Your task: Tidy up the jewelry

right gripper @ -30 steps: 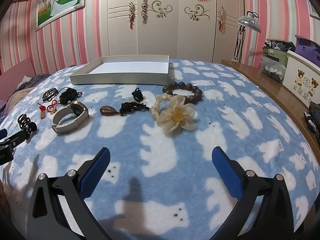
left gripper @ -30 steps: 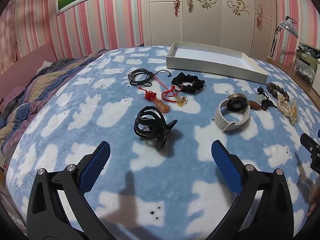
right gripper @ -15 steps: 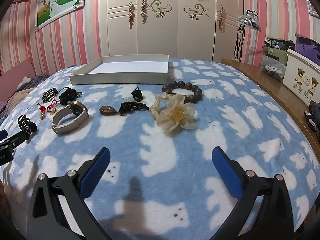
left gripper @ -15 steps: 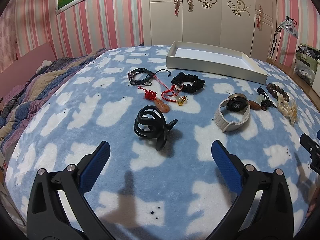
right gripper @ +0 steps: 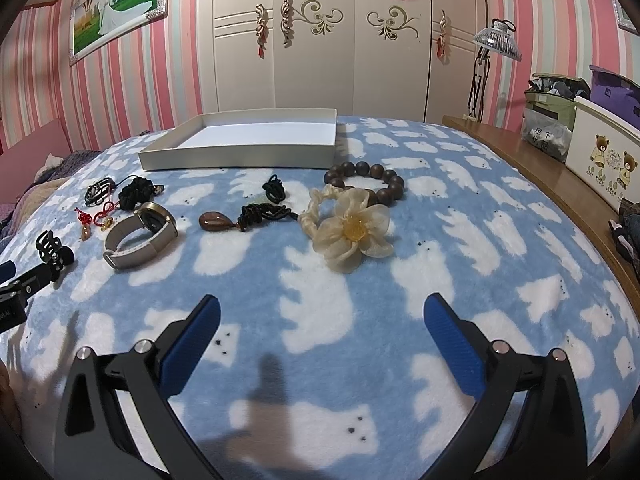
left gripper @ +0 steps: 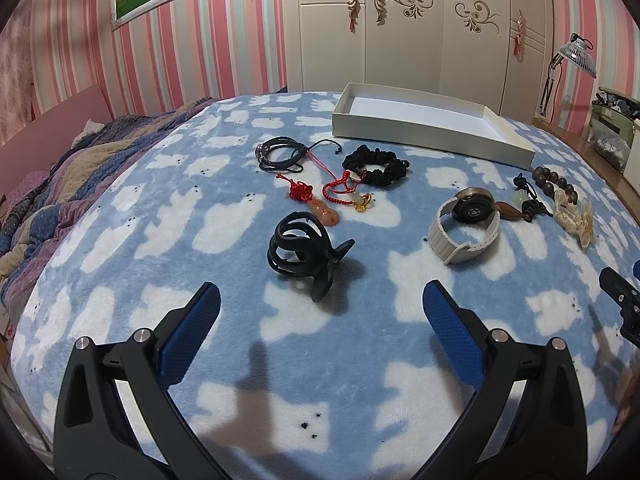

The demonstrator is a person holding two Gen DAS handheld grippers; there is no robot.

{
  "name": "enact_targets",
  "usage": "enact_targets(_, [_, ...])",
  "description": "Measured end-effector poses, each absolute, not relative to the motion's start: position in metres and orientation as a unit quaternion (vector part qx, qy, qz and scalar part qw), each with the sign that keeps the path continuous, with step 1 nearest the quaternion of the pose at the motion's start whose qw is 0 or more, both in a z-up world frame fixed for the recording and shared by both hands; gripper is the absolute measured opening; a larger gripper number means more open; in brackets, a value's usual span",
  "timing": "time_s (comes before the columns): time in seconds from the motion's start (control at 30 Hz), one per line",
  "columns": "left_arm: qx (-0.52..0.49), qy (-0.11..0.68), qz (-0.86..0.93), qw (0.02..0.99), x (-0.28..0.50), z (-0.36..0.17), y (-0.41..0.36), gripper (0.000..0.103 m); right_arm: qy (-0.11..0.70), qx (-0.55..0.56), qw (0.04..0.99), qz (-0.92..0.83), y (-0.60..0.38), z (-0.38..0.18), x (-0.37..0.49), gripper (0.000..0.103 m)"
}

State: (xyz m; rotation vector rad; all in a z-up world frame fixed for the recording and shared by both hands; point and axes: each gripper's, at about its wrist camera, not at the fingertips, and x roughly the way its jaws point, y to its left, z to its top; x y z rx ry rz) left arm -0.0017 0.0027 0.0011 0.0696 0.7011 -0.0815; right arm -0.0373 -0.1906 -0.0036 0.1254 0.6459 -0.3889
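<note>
Here my bed's blue blanket with white bear shapes carries everything. Largest on it is the shallow white tray, lying at the far side with its long axis across my right view, nothing inside. Nearer me, the beige watch stands on its strap edge, dial facing up and away, its loop running toward the left claw. The black hair claw clip sits just ahead of my left claw, teeth curled to the left, its handles pointing down-right toward me. The cream flower scrunchie lies ahead of my right claw, flower facing up, touching the dark wooden bead bracelet behind it. The black scrunchie lies near the tray, with the black cord bracelet to its left and the red knotted cord pendant between them, trailing toward the clip. The brown teardrop pendant lies with its long axis left-right, its knotted cord leading toward the flower. Both my claws are released, spread wide, holding nothing, above the blanket.
</note>
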Motion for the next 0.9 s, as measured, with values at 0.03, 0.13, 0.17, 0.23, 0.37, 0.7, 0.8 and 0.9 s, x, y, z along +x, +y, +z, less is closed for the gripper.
enact_targets(0.03, [0.034,0.343,-0.040,0.938,-0.0018,0.0012,0.0027,0.100,0.315,0.061,0.928,-0.190,-0.1913,-0.0031,-0.0377,0.101])
enact_targets(0.13, [0.033,0.343,-0.040,0.938,-0.0015,0.0012,0.0025,0.100,0.315,0.061,0.928,-0.189,-0.1908,-0.0035,-0.0375,0.101])
enact_targets(0.17, [0.033,0.343,-0.040,0.938,-0.0016,0.0012,0.0030,0.100,0.315,0.061,0.928,-0.189,-0.1918,-0.0031,-0.0376,0.101])
enact_targets(0.23, [0.033,0.342,-0.040,0.938,-0.0019,0.0014,0.0024,0.100,0.315,0.061,0.928,-0.189,-0.1913,-0.0033,-0.0376,0.101])
enact_targets(0.37, [0.035,0.341,-0.041,0.939,-0.0017,0.0016,0.0026,0.100,0.314,0.062,0.928,-0.189,-0.1913,-0.0032,-0.0378,0.101])
enact_targets(0.7, [0.022,0.347,-0.044,0.937,0.0000,0.0005,0.0073,0.100,0.315,0.067,0.928,-0.185,-0.1917,-0.0027,-0.0389,0.101])
enact_targets(0.8, [0.018,0.350,-0.044,0.936,0.0008,0.0000,0.0094,0.100,0.314,0.069,0.929,-0.183,-0.1924,-0.0023,-0.0387,0.101])
enact_targets(0.9, [0.016,0.354,-0.046,0.934,0.0019,-0.0003,0.0099,0.100,0.315,0.070,0.928,-0.184,-0.1928,-0.0023,-0.0395,0.101])
